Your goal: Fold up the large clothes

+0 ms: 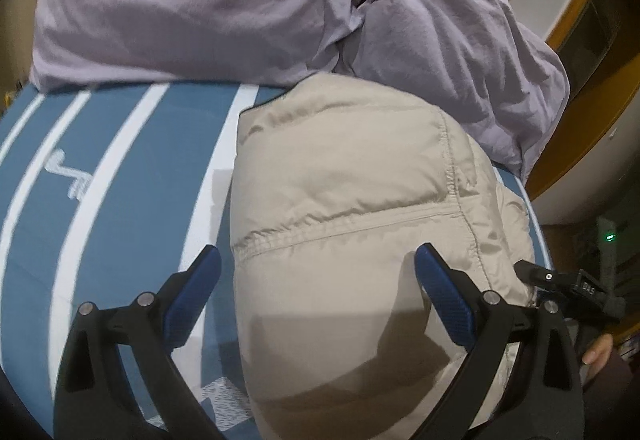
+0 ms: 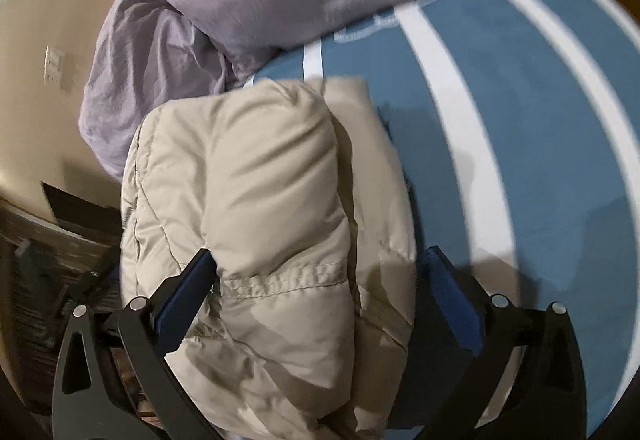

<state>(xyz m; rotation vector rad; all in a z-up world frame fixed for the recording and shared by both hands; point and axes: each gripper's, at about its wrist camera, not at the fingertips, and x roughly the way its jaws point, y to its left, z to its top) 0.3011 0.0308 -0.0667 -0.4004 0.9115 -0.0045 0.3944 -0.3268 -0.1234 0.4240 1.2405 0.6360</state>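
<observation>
Now the puffy coat (image 1: 348, 199) is kept bunched on the bed (image 1: 120, 167); the left gripper (image 1: 316, 280) and right gripper (image 2: 320, 280) are spread apart around it, so it can be squeezed flat.

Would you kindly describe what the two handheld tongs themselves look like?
Both the left tongs and right tongs look alike: black plastic frames with triangular cutouts, silver round pivot pins, and two fingers faced with textured blue pads. No cables or printed markings are visible.
</observation>
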